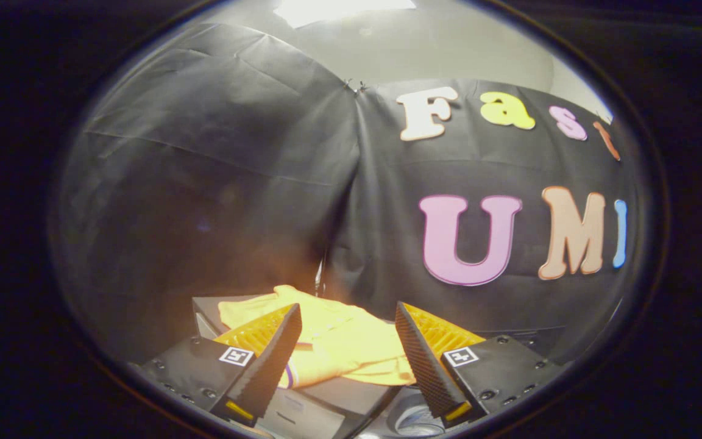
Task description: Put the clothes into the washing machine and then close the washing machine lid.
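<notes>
A yellow garment (339, 341) lies crumpled on a grey flat surface (205, 308), just ahead of and partly between my fingers. A purple and white trim shows at its near edge. My gripper (348, 347) is open, its two ribbed black fingers (272, 360) spread wide above the cloth and holding nothing. Below the right finger I see a round white and grey opening (415, 421), apparently the washing machine's drum, mostly hidden. A white panel (302, 417) sits below the garment.
The booth's black cloth wall (235, 183) hangs close behind the garment and folds into a corner straight ahead. A bright ceiling light (339, 9) shines overhead.
</notes>
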`<move>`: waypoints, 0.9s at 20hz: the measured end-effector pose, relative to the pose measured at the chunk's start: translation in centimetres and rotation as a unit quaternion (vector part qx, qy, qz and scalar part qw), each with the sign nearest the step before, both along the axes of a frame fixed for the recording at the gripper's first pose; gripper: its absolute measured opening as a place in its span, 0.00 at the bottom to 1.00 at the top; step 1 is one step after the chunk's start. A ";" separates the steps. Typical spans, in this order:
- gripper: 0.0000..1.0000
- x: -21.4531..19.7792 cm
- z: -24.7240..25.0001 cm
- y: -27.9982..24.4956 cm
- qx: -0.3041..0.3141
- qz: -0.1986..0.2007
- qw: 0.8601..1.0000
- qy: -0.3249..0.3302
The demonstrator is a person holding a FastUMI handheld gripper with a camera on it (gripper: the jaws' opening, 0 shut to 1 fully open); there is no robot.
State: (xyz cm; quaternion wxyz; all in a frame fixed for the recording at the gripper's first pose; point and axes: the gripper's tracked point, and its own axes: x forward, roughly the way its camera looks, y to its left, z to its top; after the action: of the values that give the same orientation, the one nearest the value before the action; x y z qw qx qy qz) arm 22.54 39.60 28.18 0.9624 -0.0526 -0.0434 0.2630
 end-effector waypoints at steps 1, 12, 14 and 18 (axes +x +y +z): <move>0.97 1.4 -0.8 0.3 -0.010 -0.005 1.000 0.021; 0.87 6.8 -10.5 3.5 -0.082 0.020 0.971 0.224; 0.65 6.5 -10.6 3.7 -0.093 0.030 0.968 0.229; 0.21 5.5 -10.8 5.2 -0.044 0.064 0.959 0.274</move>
State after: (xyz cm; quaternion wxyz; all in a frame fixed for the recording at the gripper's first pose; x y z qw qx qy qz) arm 28.01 44.85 17.36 0.9154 -0.0179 0.2307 0.3295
